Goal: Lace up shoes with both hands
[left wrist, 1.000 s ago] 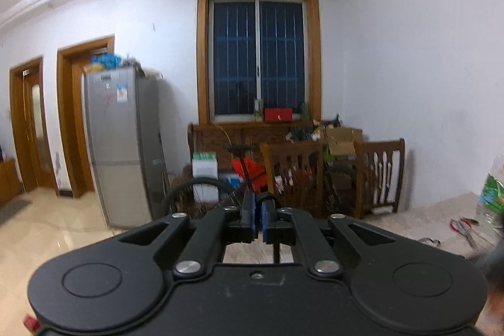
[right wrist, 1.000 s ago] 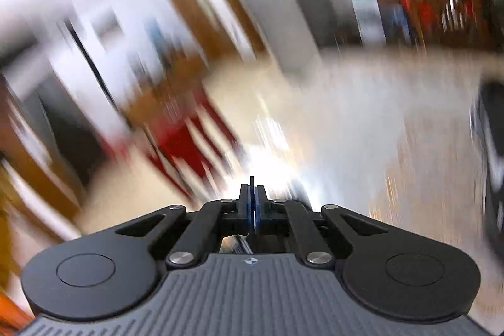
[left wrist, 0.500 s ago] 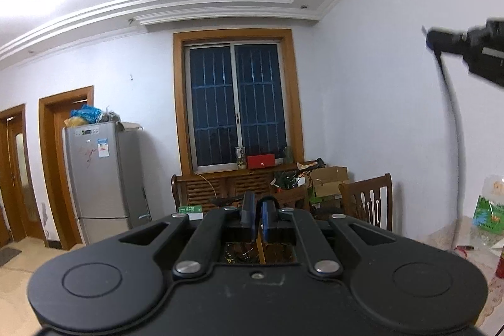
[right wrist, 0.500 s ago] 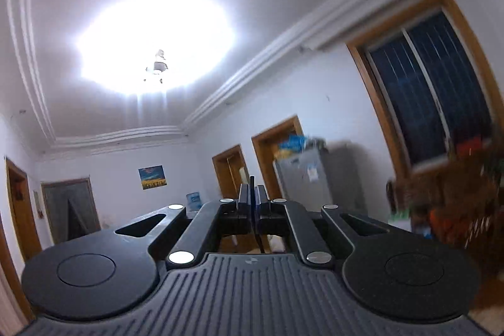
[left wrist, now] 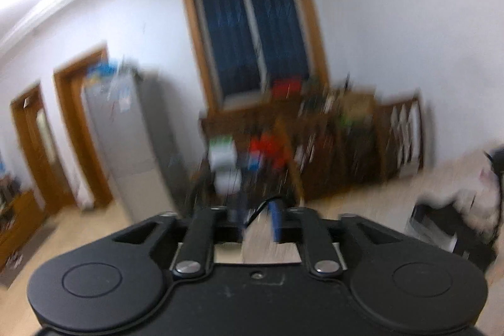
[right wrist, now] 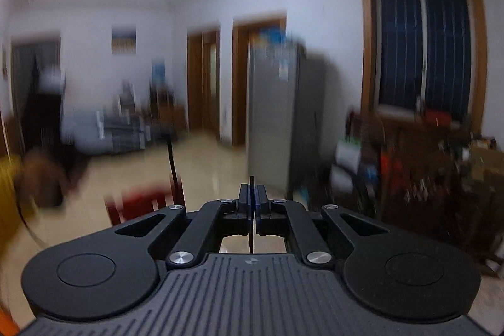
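Both views are blurred by motion and point out across the room. My left gripper [left wrist: 257, 221] has its jaws parted, with a thin black lace [left wrist: 263, 206] looping between the fingers. My right gripper [right wrist: 252, 200] is shut on a thin black lace [right wrist: 251, 236] that sticks up above the fingertips and hangs below them. A dark blurred shape, perhaps the shoe [left wrist: 447, 229], lies on the pale table [left wrist: 393, 194] at the right edge of the left wrist view.
A grey fridge [left wrist: 132, 147] stands by wooden doors. A barred window [left wrist: 255, 37] sits above a cluttered wooden sideboard and chairs [left wrist: 400, 134]. In the right wrist view a red stool [right wrist: 145, 203] stands on the tiled floor.
Both grippers have tilted down from the ceiling and upper walls toward the room. The left jaws have parted from nearly shut. The right stays shut on the lace.
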The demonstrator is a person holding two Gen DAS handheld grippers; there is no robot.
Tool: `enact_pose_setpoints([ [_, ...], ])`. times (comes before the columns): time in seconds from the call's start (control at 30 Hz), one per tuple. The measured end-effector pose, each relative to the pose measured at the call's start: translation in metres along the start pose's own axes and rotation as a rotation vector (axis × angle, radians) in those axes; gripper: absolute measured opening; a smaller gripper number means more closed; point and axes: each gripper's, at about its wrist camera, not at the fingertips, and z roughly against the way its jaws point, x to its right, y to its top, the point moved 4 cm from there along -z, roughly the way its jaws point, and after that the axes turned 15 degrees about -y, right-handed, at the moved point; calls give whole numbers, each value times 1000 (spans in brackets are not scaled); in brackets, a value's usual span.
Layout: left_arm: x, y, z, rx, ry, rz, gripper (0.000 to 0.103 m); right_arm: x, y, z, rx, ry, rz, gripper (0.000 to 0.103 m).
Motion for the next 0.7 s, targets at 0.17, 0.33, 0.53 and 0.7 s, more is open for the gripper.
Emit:
enact_pose_setpoints([
  [0.17, -29, -105, -47, -325, 40, 203, 36, -55, -90, -45, -236, 106, 100, 2],
  [0.33, -10, -179, -37, -435, -99, 371, 35, -98, -145, -74, -347, 179, 157, 2],
  [0.53, 53, -190, 3, -376, -325, 391, 38, -117, -163, -108, -352, 146, 218, 2],
  [0.7, 78, -188, -1, -356, -375, 405, 38, -127, -172, -133, -370, 122, 265, 2],
])
